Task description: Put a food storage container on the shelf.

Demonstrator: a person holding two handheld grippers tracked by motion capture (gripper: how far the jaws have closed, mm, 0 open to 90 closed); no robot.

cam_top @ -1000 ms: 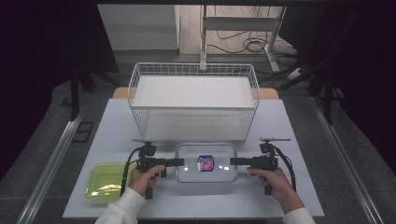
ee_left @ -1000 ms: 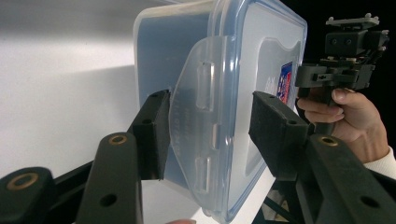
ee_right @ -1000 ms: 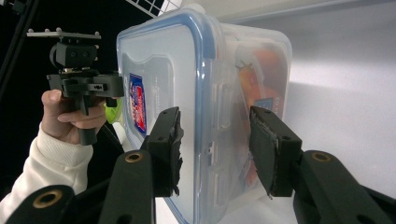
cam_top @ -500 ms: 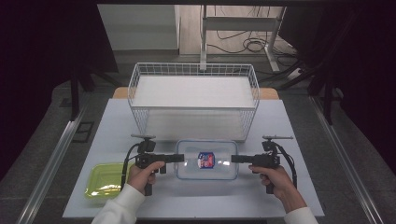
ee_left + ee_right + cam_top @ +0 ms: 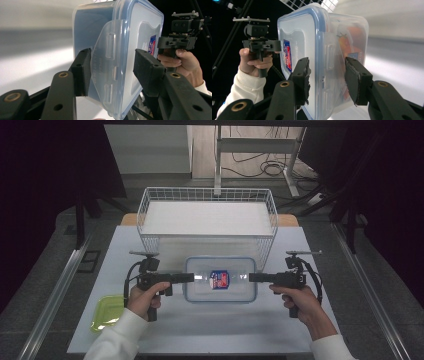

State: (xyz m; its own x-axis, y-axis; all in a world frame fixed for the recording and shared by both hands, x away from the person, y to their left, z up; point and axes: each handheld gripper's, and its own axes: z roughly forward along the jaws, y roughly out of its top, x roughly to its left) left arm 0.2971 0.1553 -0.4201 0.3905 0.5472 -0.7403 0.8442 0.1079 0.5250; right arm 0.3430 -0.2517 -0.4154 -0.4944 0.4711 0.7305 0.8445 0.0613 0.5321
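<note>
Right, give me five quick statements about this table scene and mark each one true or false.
1. The clear plastic lidded container is gripped at both ends, by the left hand-held gripper and the right hand-held gripper. True.
2. The white wire basket stands behind the container. True.
3. The flat lime-green plate lies inside the basket. False: it lies on the table by the left hand.
4. The container's lid is off. False: it is on.
5. The lid bears a red and blue label. True.

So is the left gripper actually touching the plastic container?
Touching: in the left gripper view, the left gripper has both pads against the container at its side latch.
</note>
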